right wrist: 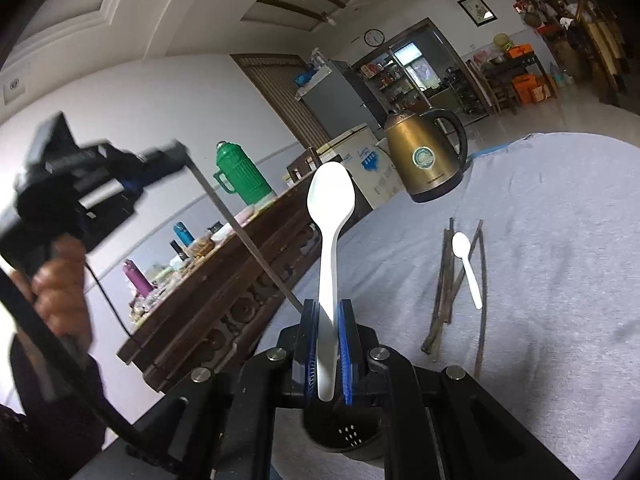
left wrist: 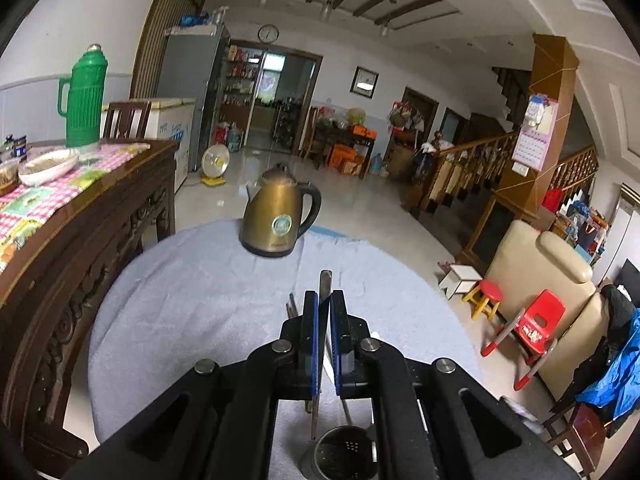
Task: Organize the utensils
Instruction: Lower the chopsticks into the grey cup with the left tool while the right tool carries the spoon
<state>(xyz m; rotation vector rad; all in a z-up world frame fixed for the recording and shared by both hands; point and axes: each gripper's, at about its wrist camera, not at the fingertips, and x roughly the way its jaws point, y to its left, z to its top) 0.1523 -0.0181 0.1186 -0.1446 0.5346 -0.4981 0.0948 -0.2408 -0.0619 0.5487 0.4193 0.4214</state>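
In the left wrist view my left gripper point(left wrist: 324, 297) is shut on a dark chopstick point(left wrist: 325, 282) whose tip pokes out above the pads. A perforated metal utensil cup point(left wrist: 343, 454) stands right under it. In the right wrist view my right gripper point(right wrist: 328, 307) is shut on the handle of a white plastic spoon point(right wrist: 330, 200), bowl pointing up, above the same cup point(right wrist: 344, 436). At the left of that view a hand holds the left gripper point(right wrist: 174, 152), raised, with the chopstick point(right wrist: 244, 236) slanting down from it. Several chopsticks point(right wrist: 447, 280) and a second white spoon point(right wrist: 466, 268) lie on the grey cloth.
A brass-coloured kettle point(left wrist: 280, 216) stands at the far side of the round grey-clothed table point(left wrist: 192, 300). A dark carved sideboard point(left wrist: 92, 232) with a green thermos point(left wrist: 83, 100) and dishes runs along the left. Small red stools and a beige sofa point(left wrist: 532, 268) sit to the right.
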